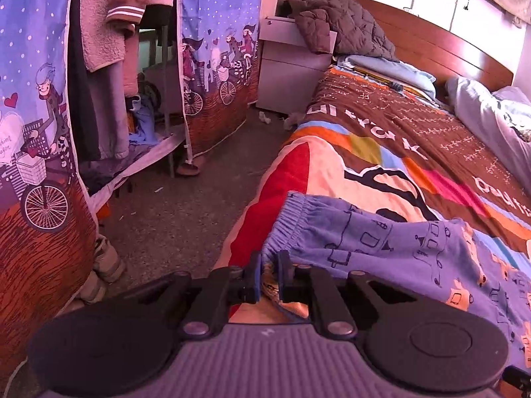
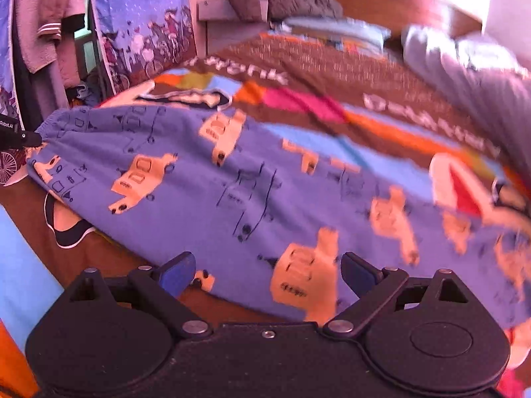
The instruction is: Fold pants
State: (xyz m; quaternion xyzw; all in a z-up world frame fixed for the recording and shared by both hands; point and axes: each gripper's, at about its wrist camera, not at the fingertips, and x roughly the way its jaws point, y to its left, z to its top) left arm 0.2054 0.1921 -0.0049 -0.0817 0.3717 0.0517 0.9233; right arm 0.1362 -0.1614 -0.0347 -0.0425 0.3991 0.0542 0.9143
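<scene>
1. From the left wrist, the left hand-held gripper [image 1: 268, 277] had its two blue pads drawn nearly together on the gathered waistband corner of the pants [image 1: 381, 242]. The grip sat at the very end of the elastic, probably because a corner gives control of a whole edge when cloth is carried over for a fold.
2. In the same view the pants lay spread on the bed [image 1: 381, 126], near its side edge beside the floor [image 1: 186, 209], with the waistband lifted slightly off the bright blanket where it was pinched. A fabric wardrobe [image 1: 39, 106] stood well apart across the floor and played no part.
3. From the right wrist, the right hand-held gripper [image 2: 267, 273] hovered with its pads wide apart over the near edge of the pants [image 2: 205, 179], clamped on nothing. That suited a reach for a second hold farther along the garment, so both ends could be moved together.
4. The same view showed the left hand-held gripper [image 2: 33, 137] at the far left, its tip meeting the waistband, which bunched towards it. The picture was smeared on the right, so the leg ends could not be made out.
</scene>
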